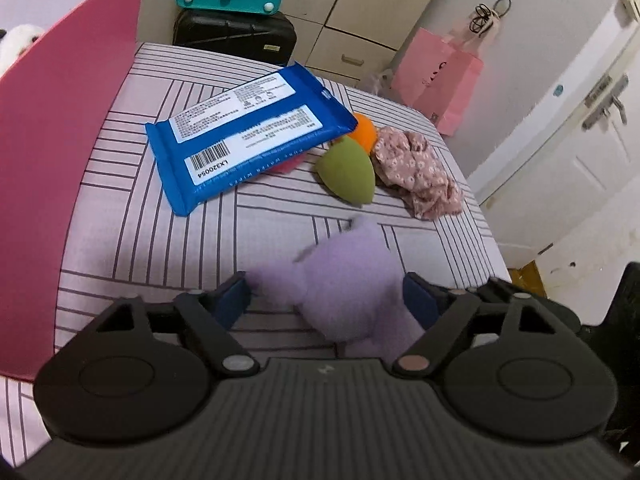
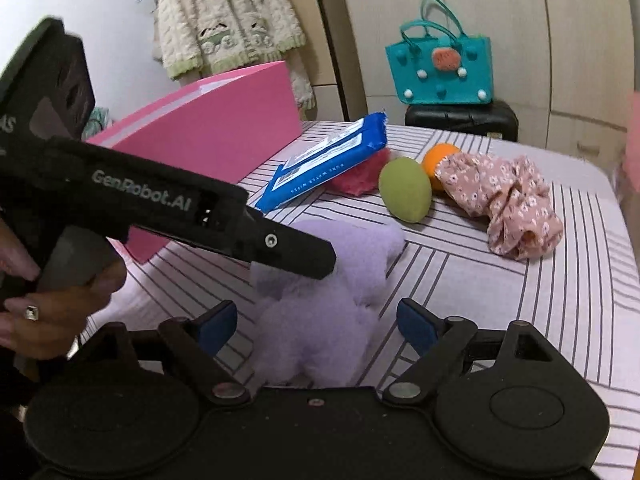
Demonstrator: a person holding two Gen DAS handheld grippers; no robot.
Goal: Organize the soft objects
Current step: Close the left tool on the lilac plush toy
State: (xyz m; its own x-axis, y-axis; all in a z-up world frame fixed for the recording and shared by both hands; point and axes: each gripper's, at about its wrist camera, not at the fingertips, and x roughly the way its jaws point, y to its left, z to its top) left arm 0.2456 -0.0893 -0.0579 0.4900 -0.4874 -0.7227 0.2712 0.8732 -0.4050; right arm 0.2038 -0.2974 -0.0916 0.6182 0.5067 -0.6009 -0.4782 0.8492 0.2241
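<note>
Purple plush toy [image 1: 352, 280] lying on striped bed [image 1: 160, 240], 6 o'clock from blue wipes pack [image 1: 248, 136]. Left gripper [image 1: 326, 300] straddling toy, pads spread, not pressing. Right gripper [image 2: 316, 320] gaping around toy's near end.

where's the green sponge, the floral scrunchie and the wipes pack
green sponge [image 2: 405, 191], right wrist view, middle of its rounded side
floral scrunchie [image 2: 500, 204], right wrist view, bunched fabric centre
wipes pack [image 1: 244, 136], left wrist view, its back face

Pink box [image 2: 224, 128] blocks the bed's [image 1: 120, 216] left side; wipes pack [image 1: 248, 136], sponges and floral cloth [image 1: 416, 168] crowd the far edge; striped near-right area [image 2: 520, 300] lies free.
</note>
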